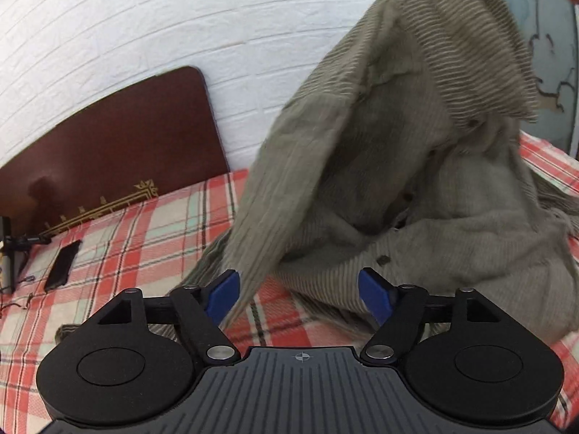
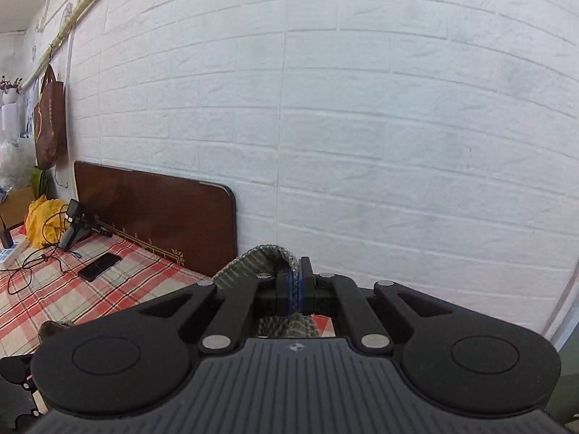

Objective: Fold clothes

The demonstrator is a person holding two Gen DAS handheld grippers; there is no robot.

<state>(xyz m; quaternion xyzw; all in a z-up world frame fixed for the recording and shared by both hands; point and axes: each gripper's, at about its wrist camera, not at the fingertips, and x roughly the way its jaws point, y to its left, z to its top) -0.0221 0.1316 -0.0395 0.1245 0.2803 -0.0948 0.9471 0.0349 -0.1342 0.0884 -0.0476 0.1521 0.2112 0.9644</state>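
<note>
Lifting the grey-green cardigan off the bed.
My right hand-held gripper clenches its ribbed edge; my left hand-held gripper gapes wide, holding nothing.

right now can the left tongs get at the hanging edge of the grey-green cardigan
Probably yes. The left tongs stand open, and the cardigan, lifted by the right tongs, drapes a loose edge down between the blue pads. Nothing lies between them and the cloth, though motion blur hides whether it touches.
</note>
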